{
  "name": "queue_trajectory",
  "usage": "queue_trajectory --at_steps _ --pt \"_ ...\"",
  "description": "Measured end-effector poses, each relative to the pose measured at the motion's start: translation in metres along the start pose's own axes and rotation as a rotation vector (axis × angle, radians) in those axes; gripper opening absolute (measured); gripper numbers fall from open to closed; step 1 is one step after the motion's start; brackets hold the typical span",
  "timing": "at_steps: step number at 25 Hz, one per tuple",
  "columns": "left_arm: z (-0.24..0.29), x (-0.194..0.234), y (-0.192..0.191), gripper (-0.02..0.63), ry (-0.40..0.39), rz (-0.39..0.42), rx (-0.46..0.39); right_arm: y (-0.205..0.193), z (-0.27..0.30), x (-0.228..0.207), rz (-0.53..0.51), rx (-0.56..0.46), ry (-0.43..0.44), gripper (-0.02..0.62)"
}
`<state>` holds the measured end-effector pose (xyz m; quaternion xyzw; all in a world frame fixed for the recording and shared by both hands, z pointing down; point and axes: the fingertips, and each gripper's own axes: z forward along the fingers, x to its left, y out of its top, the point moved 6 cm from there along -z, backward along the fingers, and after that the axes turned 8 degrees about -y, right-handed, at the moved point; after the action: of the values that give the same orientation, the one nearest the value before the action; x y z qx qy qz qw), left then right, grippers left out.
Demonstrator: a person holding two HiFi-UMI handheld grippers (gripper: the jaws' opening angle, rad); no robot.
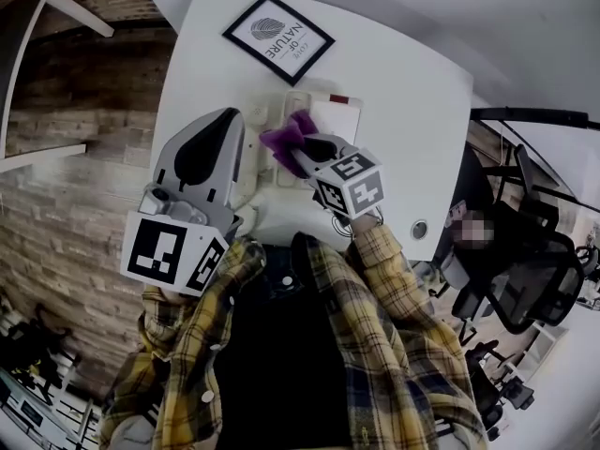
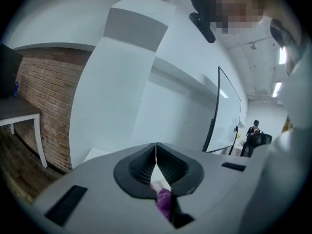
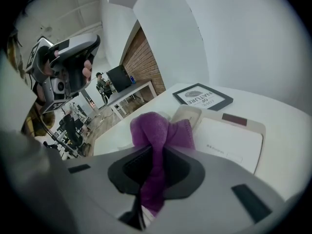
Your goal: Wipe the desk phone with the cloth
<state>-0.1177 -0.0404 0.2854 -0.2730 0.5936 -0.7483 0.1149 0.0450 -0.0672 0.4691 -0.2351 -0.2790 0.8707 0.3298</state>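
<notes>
Left tool (image 2: pixel 156 154): nearest the head camera, held high over the left side of the counter (image 1: pixel 403 82), jaws pressed together, nothing gripped. Right tool (image 3: pixel 152 156): lower and further forward, jaws clamped on the purple cloth (image 3: pixel 158 128), bunched end projecting past the tips. Desk phone (image 3: pixel 229 140): flat on the counter, just ahead of and below the cloth; contact not confirmable. Long axis pointing away from the operator toward the framed print (image 1: pixel 278 34). Judged requirement: lower the right tool, the nearer of the two, then stroke along that axis.
</notes>
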Motion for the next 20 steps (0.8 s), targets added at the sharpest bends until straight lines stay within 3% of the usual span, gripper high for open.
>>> queue_trajectory --at_steps 20 --pt "-0.002 -0.012 -0.003 0.015 -0.038 0.010 0.015 -0.058 -0.007 0.041 0.028 0.143 0.096 0.061"
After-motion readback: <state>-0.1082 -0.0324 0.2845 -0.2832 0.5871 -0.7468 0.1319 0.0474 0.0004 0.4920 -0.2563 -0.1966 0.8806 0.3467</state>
